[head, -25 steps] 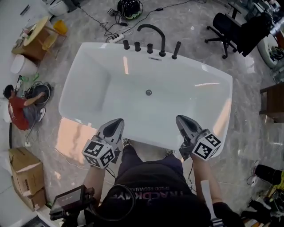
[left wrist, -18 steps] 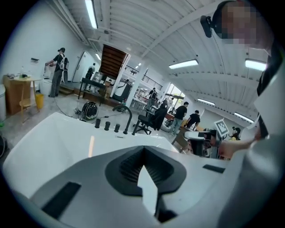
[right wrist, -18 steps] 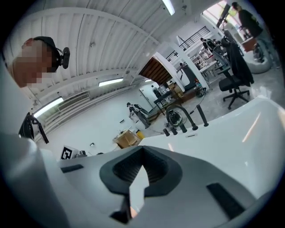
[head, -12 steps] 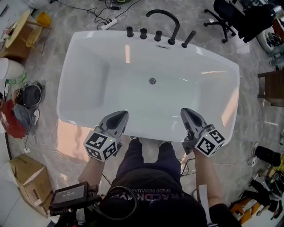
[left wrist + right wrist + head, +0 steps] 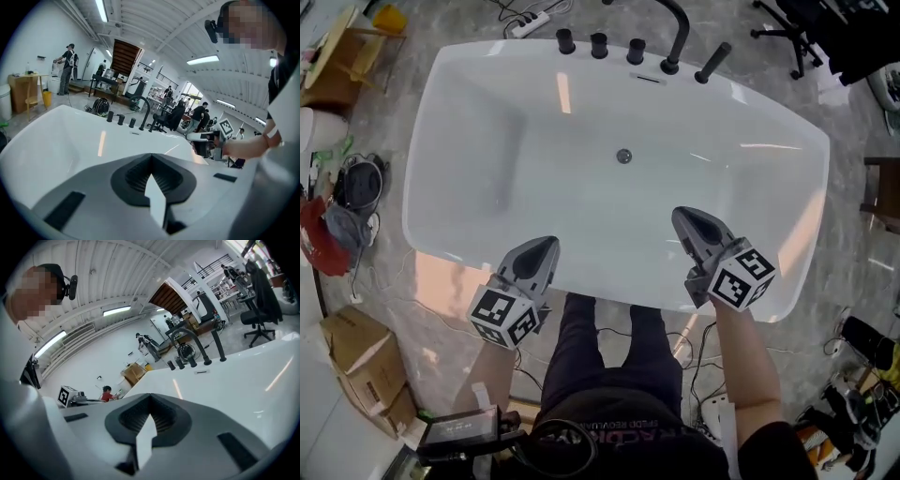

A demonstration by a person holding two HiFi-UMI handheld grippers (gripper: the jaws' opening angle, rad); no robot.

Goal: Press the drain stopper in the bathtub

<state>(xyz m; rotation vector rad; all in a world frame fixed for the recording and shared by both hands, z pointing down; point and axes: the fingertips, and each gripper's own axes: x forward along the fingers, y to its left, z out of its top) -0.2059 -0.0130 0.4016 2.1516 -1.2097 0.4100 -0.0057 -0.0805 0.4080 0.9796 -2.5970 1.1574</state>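
- Now leaning farther over tub [image 5: 469, 112] than before.
- Holding left gripper [image 5: 546, 246], right gripper [image 5: 680, 217] shut, empty, above its near rim.
- Still short of stopper [image 5: 623, 156] mid-tub.

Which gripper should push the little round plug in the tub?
Probably right: the right gripper, shut, points nearer the drain stopper than the left gripper, which sits back by the bathtub rim.
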